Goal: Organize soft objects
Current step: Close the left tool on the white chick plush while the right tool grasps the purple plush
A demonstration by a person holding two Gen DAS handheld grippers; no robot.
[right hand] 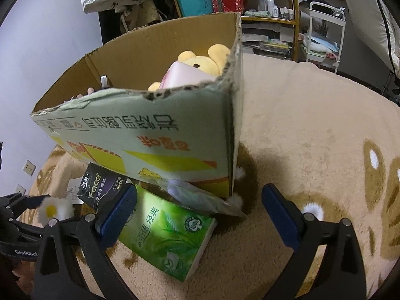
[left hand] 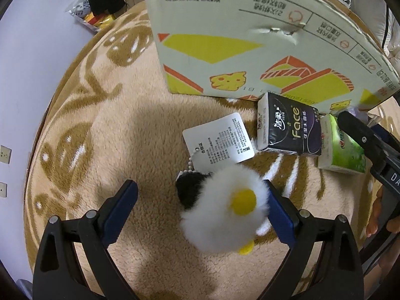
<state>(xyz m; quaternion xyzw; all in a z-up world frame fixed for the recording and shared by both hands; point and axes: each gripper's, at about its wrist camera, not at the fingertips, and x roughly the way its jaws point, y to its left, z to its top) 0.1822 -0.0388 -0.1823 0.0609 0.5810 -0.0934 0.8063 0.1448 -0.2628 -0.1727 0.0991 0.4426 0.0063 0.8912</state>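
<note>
The left hand-held gripper [left hand: 200, 205] stands wide open over the rug [left hand: 125, 130], holding nothing. Between its blue pads lies a fluffy egg toy [left hand: 225, 215], white with a yellow yolk, close against the right pad; whether it touches the pad cannot be told. A black furry part [left hand: 187, 187] shows behind the toy, and a bead chain runs from it to a white tag [left hand: 217, 137] lying flat on the rug just ahead of the fingers.

Ahead and to the right of the left hand-held gripper, a black tissue pack [left hand: 290, 130] sits at the foot of the box [left hand: 237, 50], with a green tissue pack [left hand: 342, 147] just beside it on the right.

The right hand-held gripper [right hand: 200, 215] is also wide open and empty. The green tissue pack [right hand: 170, 237] lies between its fingers, nearer the left pad, tilted with one end tucked under a clear plastic wrapper [right hand: 200, 197] at the box's lower corner. The black tissue pack [right hand: 100, 187] is just left of the left pad, and the egg toy [right hand: 55, 210] is farther left beside the other hand-held gripper.

Straight ahead of the right hand-held gripper, the box [right hand: 175, 135] stands open on the rug [right hand: 312, 130]. Inside it are a yellow plush bear [right hand: 207, 60] and a pink pack [right hand: 185, 77] leaning in front of the bear.
</note>
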